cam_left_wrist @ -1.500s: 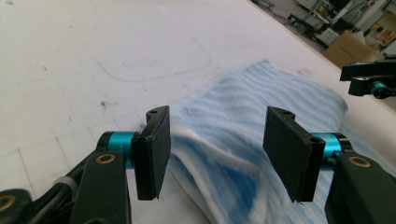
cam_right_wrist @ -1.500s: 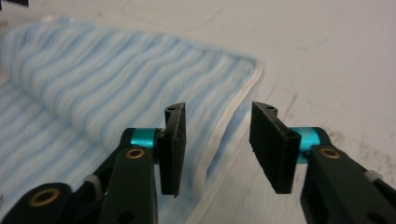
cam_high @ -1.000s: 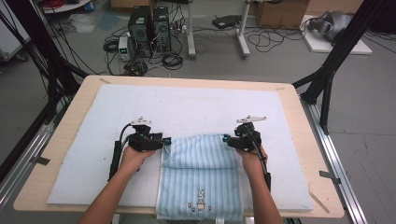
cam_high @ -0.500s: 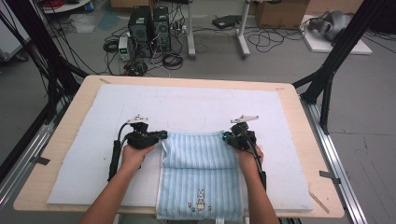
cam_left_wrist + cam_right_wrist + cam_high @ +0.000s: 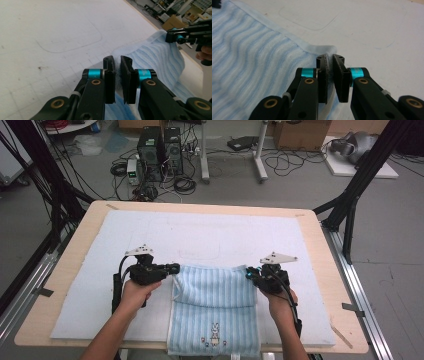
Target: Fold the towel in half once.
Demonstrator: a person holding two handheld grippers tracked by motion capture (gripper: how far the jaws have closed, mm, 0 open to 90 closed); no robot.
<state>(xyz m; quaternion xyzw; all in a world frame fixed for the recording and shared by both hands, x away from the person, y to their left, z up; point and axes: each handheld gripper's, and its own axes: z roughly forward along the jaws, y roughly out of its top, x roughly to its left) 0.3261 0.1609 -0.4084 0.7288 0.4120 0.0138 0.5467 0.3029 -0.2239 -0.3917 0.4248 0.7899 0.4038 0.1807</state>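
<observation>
High view: left gripper [image 5: 175, 268] is pinching the far-left corner of the striped blue towel [image 5: 215, 307], jaws having just closed on the cloth | towel is lying at the counter's [image 5: 70, 265] near edge, long axis running near-to-far, rabbit end nearest | right gripper [image 5: 248, 273] is pinching the far-right corner, jaws likewise just closed.

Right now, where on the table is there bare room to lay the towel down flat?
The far half of the white mat, beyond the towel, is bare. So are strips outside the left hand-held gripper and right hand-held gripper. The near middle is crowded by towel and hands.
</observation>
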